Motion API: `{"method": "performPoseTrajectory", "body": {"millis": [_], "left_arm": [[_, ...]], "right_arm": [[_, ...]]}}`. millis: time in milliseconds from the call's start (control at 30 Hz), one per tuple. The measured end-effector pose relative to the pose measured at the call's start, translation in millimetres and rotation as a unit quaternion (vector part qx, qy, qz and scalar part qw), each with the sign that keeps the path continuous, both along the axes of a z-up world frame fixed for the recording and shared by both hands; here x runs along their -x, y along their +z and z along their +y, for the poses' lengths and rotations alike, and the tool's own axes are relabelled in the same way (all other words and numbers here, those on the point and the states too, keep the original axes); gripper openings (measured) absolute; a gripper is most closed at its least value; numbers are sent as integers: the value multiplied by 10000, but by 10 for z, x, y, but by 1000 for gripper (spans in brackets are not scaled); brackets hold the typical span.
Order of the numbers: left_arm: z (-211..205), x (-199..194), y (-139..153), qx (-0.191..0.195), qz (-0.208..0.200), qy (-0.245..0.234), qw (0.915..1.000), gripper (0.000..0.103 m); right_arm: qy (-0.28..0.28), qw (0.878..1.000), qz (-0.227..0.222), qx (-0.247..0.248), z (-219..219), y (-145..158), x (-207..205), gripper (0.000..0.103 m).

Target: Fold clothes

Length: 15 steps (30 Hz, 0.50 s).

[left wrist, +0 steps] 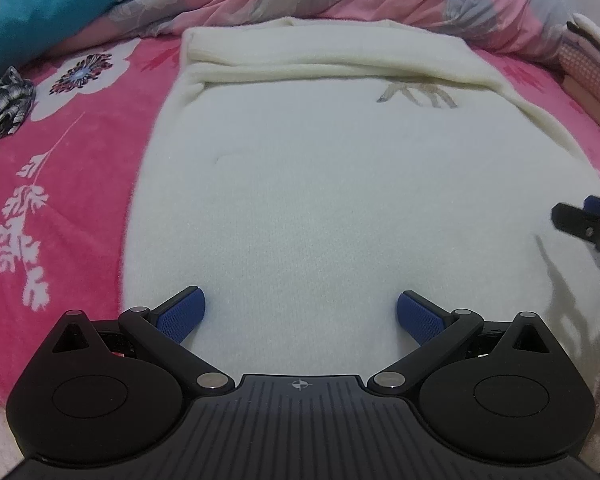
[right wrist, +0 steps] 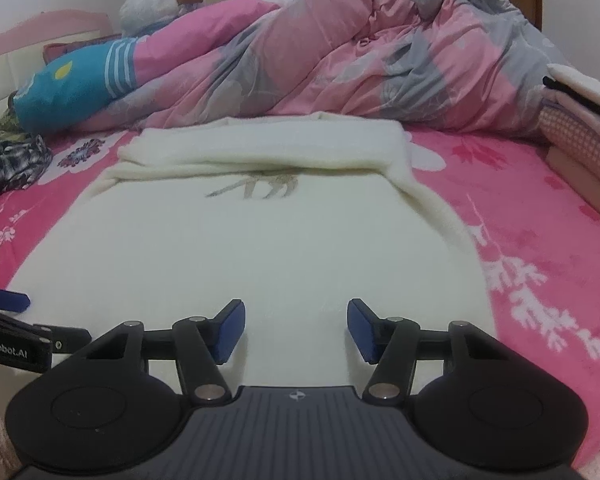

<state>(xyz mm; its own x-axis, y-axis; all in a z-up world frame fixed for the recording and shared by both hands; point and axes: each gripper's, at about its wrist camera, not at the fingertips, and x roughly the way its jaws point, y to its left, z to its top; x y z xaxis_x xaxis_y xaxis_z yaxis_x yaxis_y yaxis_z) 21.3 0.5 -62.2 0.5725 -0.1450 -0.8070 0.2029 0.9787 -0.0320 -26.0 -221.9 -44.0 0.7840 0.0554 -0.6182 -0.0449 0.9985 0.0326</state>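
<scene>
Cream sweater (left wrist: 320, 200), far end folded over, lying mid-bed on the pink floral bed sheet (left wrist: 60, 208); left gripper (left wrist: 300, 316) and right gripper (right wrist: 296, 330) hovering over its near edge, fingers spread, holding nothing.

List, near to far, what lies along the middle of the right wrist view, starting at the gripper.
Right gripper → cream garment → deer motif → folded-over far end → pink and grey quilt.
</scene>
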Motion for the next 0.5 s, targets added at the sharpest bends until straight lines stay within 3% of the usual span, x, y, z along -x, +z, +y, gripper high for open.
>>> {"method": "performPoseTrajectory", "body": {"millis": [233, 367, 500], "left_arm": [[6, 2, -2, 30, -34, -9, 10000, 103], [13, -21, 4, 48, 22, -48, 10000, 103], [10, -34, 8, 29, 81, -95, 9999, 103]], "right_arm": [[85, 9994, -232, 230, -75, 184, 46, 59], [15, 9987, -500, -59, -154, 217, -16, 57], [-24, 9980, -434, -450, -191, 71, -37, 56]]}}
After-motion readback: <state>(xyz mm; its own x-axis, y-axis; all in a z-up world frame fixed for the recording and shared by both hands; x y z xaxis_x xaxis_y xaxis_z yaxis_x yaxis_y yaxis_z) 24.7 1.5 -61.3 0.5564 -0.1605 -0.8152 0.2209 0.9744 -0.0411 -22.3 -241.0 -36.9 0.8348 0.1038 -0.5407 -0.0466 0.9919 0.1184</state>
